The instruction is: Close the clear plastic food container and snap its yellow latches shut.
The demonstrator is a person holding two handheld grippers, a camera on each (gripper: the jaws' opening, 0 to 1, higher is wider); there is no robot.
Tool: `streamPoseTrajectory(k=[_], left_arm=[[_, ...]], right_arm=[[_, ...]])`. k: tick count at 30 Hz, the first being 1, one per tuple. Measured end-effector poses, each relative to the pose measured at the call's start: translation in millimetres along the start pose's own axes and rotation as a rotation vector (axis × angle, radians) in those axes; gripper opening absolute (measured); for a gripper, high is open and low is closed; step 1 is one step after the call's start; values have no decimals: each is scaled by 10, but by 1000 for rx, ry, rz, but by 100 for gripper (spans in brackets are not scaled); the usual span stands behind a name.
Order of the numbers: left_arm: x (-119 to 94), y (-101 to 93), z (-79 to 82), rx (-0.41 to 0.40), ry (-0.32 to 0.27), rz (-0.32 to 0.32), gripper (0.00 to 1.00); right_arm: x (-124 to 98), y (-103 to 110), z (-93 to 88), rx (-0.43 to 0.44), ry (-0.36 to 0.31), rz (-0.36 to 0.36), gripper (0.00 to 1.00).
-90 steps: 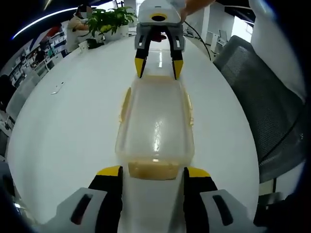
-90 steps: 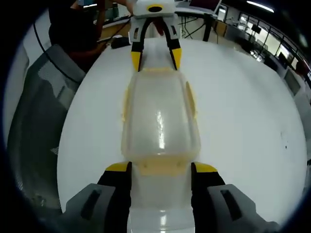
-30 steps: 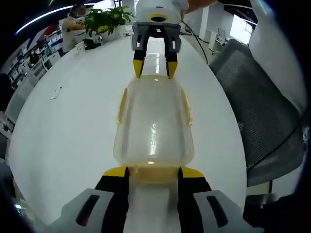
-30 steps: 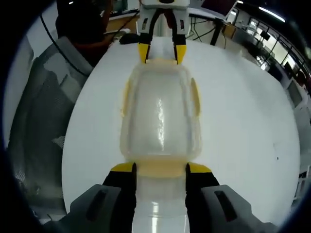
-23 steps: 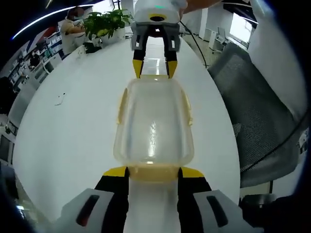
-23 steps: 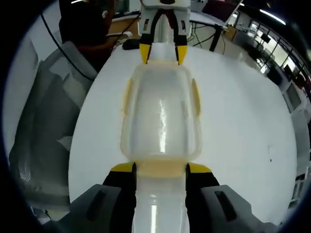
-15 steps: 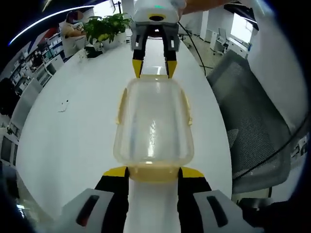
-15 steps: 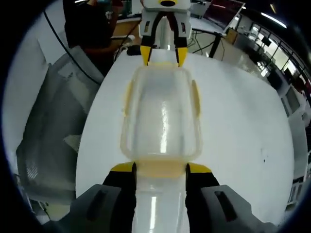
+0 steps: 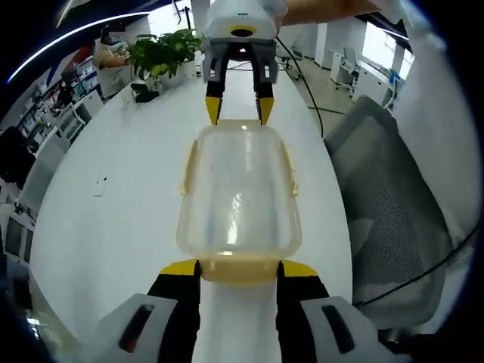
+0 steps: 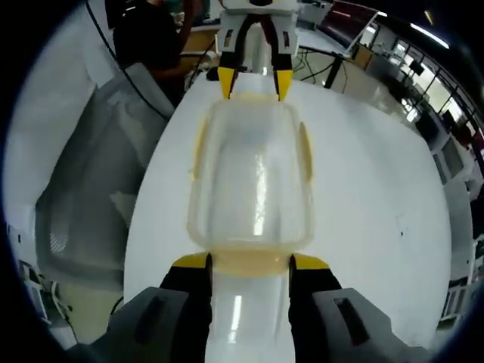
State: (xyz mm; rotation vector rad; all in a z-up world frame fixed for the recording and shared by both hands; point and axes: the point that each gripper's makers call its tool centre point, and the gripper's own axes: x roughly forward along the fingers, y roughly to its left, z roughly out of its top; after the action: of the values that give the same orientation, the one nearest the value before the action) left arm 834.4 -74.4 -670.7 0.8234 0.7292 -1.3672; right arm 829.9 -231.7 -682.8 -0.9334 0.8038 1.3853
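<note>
The clear plastic container [image 9: 238,189] with its lid on hangs above the white table [image 9: 113,197], held by its two short ends. My left gripper [image 9: 238,268] is shut on the near yellow end latch [image 9: 238,274]. The right gripper [image 9: 235,110] grips the far end. In the right gripper view the container [image 10: 252,181] runs away from my right gripper [image 10: 248,262], which is shut on its yellow end latch [image 10: 249,265], toward the left gripper [image 10: 252,85]. Yellow side latches [image 9: 187,166] [image 10: 305,155] lie along both long sides.
A grey mesh chair [image 9: 386,197] [image 10: 91,174] stands beside the table's edge. Potted plants [image 9: 159,49] sit at the table's far end, and a small object [image 9: 99,187] lies on the tabletop. A person in dark clothes [image 10: 147,34] stands by the table [image 10: 370,189].
Both grippers closed in on the end latches, then rose with the container between them. The table and chair now look farther below.
</note>
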Motion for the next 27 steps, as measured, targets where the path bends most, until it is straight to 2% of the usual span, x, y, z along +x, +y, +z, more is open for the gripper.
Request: streamPoseTrajectory(k=[15,19,27], left_arm=[[331,1,372,39,24,23,33],[402,-1,473,43,15,29,33],[556,3,636,57,16,15,33]], right_arm=[[-188,91,-452,12,-6,-33,36],[-223,109,-575,15,-1,-40,36],[-266,149,-791,34,1,-41,36]])
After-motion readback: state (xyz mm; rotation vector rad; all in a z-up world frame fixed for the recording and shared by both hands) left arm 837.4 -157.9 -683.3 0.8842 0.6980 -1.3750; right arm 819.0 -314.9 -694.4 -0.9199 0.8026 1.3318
